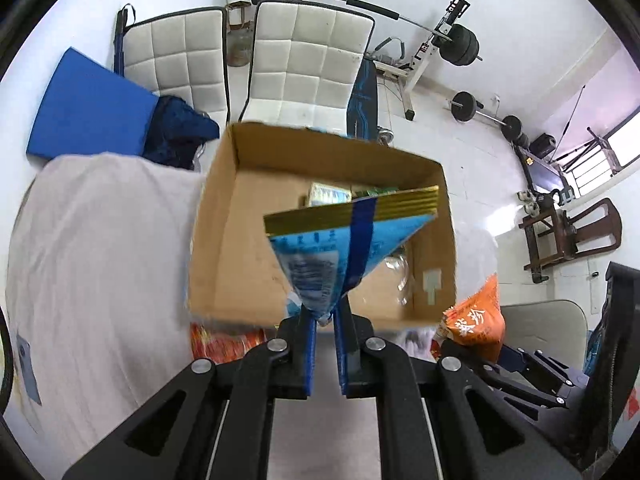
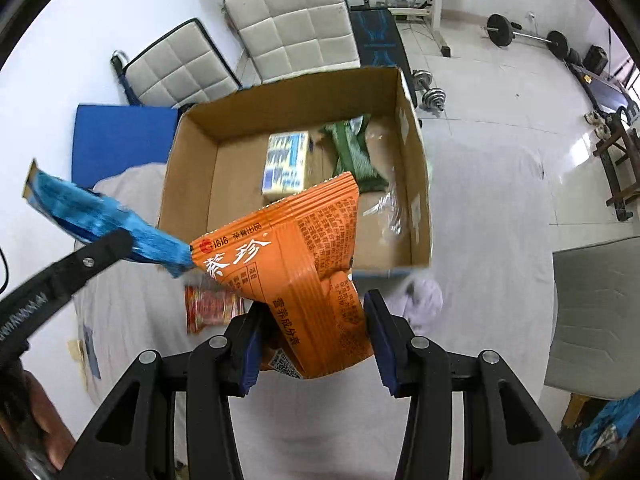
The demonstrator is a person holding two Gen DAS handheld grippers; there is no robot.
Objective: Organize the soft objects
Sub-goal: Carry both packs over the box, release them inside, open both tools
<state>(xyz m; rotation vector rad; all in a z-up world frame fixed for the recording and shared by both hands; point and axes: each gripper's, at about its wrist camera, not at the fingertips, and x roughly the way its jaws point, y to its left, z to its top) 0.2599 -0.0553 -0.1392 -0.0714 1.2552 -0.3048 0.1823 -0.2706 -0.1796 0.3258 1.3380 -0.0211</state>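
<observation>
My left gripper (image 1: 325, 320) is shut on a blue snack bag (image 1: 340, 240) and holds it up in front of the open cardboard box (image 1: 224, 216). It also shows in the right wrist view (image 2: 100, 212) at the left. My right gripper (image 2: 314, 332) is shut on an orange snack bag (image 2: 304, 264), held just before the box's (image 2: 192, 168) near edge. The orange bag also shows in the left wrist view (image 1: 478, 320). Inside the box lie a pale yellow pack (image 2: 286, 166), a green packet (image 2: 352, 152) and a clear plastic wrapper (image 2: 390, 204).
The box stands on a table under a grey cloth (image 1: 100, 248). A red packet (image 2: 212, 306) lies on the cloth below the box. Two white padded chairs (image 1: 308, 60) and a blue mat (image 1: 88, 104) stand behind. Gym weights (image 1: 460, 46) fill the far right.
</observation>
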